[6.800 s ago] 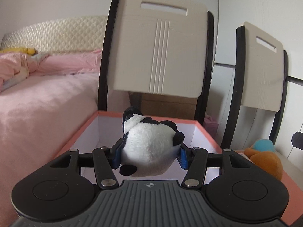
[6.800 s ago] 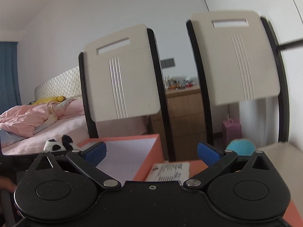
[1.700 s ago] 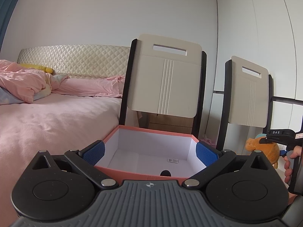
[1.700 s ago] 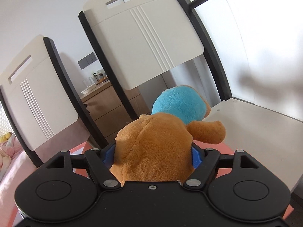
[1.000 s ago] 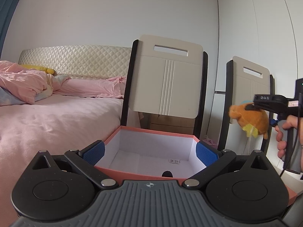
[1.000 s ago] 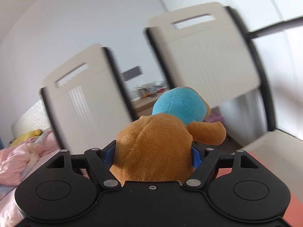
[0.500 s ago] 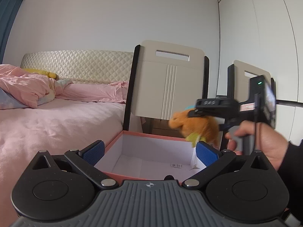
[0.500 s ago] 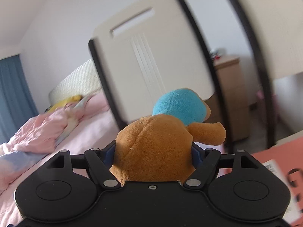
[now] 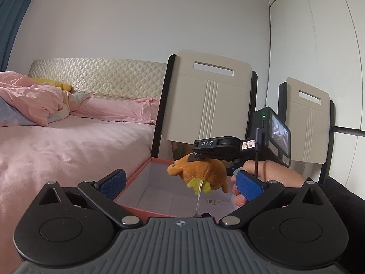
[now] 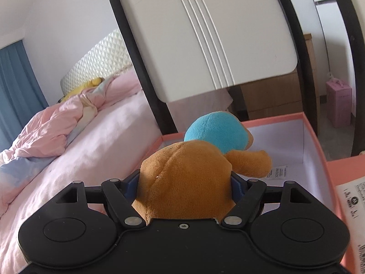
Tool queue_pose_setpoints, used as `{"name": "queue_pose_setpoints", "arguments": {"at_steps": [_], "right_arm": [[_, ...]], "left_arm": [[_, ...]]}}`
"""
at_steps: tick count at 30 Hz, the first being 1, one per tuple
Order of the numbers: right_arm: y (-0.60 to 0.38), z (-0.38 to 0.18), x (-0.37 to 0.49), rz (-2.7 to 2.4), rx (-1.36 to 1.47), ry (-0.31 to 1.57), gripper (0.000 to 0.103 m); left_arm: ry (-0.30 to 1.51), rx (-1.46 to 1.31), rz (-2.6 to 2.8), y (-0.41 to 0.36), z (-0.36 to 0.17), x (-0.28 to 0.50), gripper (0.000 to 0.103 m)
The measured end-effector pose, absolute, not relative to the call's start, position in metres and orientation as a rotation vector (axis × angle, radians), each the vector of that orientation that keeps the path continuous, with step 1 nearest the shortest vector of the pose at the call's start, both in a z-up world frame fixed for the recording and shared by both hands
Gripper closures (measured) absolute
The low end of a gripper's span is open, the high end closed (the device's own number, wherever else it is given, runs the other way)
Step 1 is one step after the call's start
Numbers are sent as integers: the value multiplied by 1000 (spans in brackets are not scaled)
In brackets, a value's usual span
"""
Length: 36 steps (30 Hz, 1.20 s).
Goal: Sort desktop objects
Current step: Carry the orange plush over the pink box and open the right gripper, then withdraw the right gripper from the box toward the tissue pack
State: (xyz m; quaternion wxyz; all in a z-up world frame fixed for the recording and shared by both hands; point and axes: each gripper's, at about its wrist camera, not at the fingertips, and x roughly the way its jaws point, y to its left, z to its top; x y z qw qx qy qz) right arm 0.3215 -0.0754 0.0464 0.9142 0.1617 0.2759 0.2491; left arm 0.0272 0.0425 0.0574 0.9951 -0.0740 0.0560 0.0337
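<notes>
The right gripper (image 10: 184,182) squeezes the orange plush toy (image 10: 182,178) between its blue pads, holding it in the air over the pink box (image 9: 132,182). The left gripper (image 9: 180,182) waits at the near edge of the box, fingers wide apart, holding nothing.

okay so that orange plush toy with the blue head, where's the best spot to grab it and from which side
Probably across its round orange body, coming from behind its back. That is how the right gripper holds the orange plush toy with the blue head over the coral cardboard box: jaws shut on the widest, softest part, which squashes and seats between the pads. The blue head and thin arm look less secure.
</notes>
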Motion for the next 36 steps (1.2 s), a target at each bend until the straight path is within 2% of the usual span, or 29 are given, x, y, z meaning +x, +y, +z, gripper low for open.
{"name": "queue_pose_setpoints", "arguments": {"at_steps": [7, 10, 14, 18, 23, 36], "right_arm": [[-62, 35, 324, 533, 325, 631, 26], [-64, 37, 322, 522, 323, 621, 19], [-70, 42, 316, 509, 301, 594, 18], [-84, 53, 307, 514, 317, 548, 8], [-107, 70, 290, 488, 321, 469, 1], [-201, 78, 219, 328, 319, 315, 1]], "left_arm": [[113, -152, 65, 43, 58, 27, 0], [113, -149, 62, 42, 58, 26, 0], [117, -143, 58, 40, 58, 26, 0], [122, -137, 53, 38, 58, 26, 0], [123, -134, 53, 40, 54, 28, 0], [120, -121, 38, 33, 54, 25, 0]]}}
